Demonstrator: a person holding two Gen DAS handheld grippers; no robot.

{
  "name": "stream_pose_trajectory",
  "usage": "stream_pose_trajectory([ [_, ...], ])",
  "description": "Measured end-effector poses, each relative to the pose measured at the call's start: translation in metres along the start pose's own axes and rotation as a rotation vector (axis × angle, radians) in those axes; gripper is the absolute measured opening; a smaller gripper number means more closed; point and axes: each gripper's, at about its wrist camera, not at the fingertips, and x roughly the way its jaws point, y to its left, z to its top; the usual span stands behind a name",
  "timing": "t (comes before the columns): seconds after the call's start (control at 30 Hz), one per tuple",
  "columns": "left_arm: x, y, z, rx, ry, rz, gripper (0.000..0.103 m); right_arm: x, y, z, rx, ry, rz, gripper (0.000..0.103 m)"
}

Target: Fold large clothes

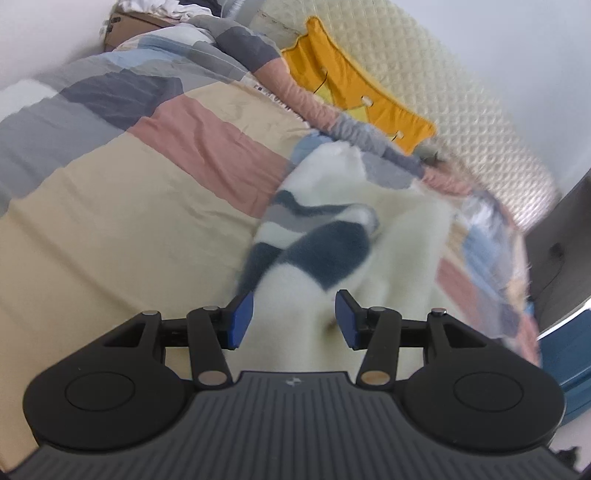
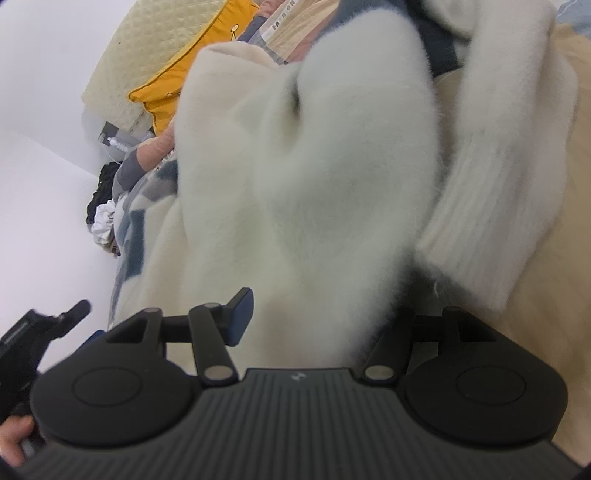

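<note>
A fluffy cream sweater (image 1: 388,258) with navy and grey stripes lies bunched on the patchwork bedcover (image 1: 129,206). My left gripper (image 1: 294,319) stands over its near edge. Cream fabric fills the gap between the blue pads (image 1: 242,321) and dimples at the right pad, so the gripper looks shut on the sweater. In the right wrist view a thick fold of the sweater (image 2: 314,184) fills the right gripper (image 2: 295,321) and covers its right finger. A ribbed hem or cuff (image 2: 480,236) hangs to the right.
A yellow pillow (image 1: 354,85) leans on a cream quilted headboard (image 1: 461,92). A cardboard box (image 1: 129,26) holding clothes stands at the far corner. A blue object (image 1: 565,362) sits beside the bed. A hand (image 2: 14,439) grips a black device (image 2: 37,332).
</note>
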Motion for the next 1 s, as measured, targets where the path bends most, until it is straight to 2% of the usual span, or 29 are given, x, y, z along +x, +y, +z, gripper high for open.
stream_pose_trajectory([
  [0.1,0.019,-0.002,0.011,0.037,-0.021,0.013,0.055,0.001,-0.003,0.003,0.019,-0.012,-0.005,0.061],
  [0.2,0.036,-0.003,0.023,0.043,-0.043,0.027,0.054,-0.006,-0.006,0.004,0.041,-0.059,-0.012,0.061],
  [0.3,0.057,-0.008,0.036,0.043,-0.039,0.029,0.054,-0.003,-0.008,0.006,0.038,-0.072,-0.014,0.061],
  [0.43,0.087,-0.025,0.053,0.097,-0.023,0.022,0.053,0.004,-0.008,0.008,0.037,-0.069,-0.009,0.061],
  [0.67,0.134,-0.052,0.076,0.089,0.005,-0.102,0.052,0.012,-0.006,0.009,-0.006,-0.063,-0.016,0.061],
  [0.8,0.157,-0.082,0.084,0.189,0.017,-0.115,0.053,0.016,-0.007,0.013,-0.012,-0.064,-0.017,0.061],
  [0.83,0.164,-0.091,0.084,0.225,0.029,-0.106,0.053,0.016,-0.007,0.013,-0.018,-0.065,-0.019,0.061],
  [0.9,0.181,-0.108,0.078,0.316,0.063,-0.031,0.052,0.017,-0.006,0.012,-0.026,-0.067,-0.021,0.061],
  [0.97,0.203,-0.126,0.07,0.428,0.143,0.125,0.041,0.019,-0.006,0.013,-0.036,-0.069,-0.022,0.061],
  [1.0,0.208,-0.131,0.068,0.459,0.155,0.163,0.03,0.02,-0.006,0.014,-0.041,-0.069,-0.023,0.061],
])
